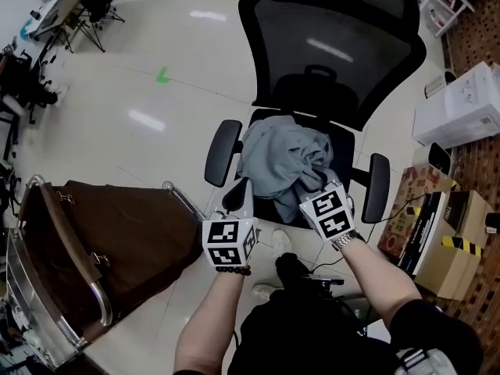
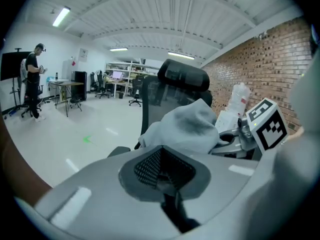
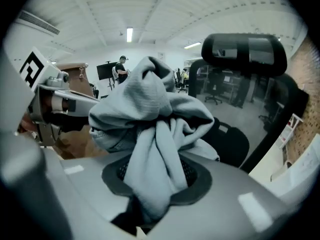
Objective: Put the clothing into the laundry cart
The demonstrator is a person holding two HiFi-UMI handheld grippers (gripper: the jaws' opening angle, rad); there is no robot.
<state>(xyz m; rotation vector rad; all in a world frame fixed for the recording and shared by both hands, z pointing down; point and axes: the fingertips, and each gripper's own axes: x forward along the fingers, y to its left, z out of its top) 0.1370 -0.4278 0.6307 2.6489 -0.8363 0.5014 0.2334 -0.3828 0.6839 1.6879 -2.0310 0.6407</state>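
Soft grey garment (image 1: 280, 161): matte cloth, crumpled into a loose bundle with deep folds and rope-like twists. Fine ribbed weave visible up close in the right gripper view (image 3: 150, 104). Held bunched over the seat of a black office chair (image 1: 336, 49), between the two rounded, padded armrests (image 1: 221, 153). Contact with the seat cushion not resolvable.

Right gripper (image 1: 316, 184): clenched on a thick twisted fold of the garment. Cloth fills the gap between the dark perforated pads (image 3: 190, 170) and spills out toward the camera.

Left gripper (image 1: 241, 187): jaws drawn together, nipping the garment's left edge at the very tips. Mesh-textured pads (image 2: 147, 165) meet in a narrow V, with the cloth (image 2: 192, 126) rising just beyond.

Chair backrest: taut black mesh in a curved plastic frame, headrest on top.

Laundry cart (image 1: 47, 287): near left of the chair, well apart from the garment. Brown fabric liner with a slight sheen, slung on a chrome tube frame with rounded corners.

Floor (image 1: 156, 108): glossy, pale, streaked with lamp reflections.

Cardboard boxes (image 1: 426, 209) stacked right of the chair.
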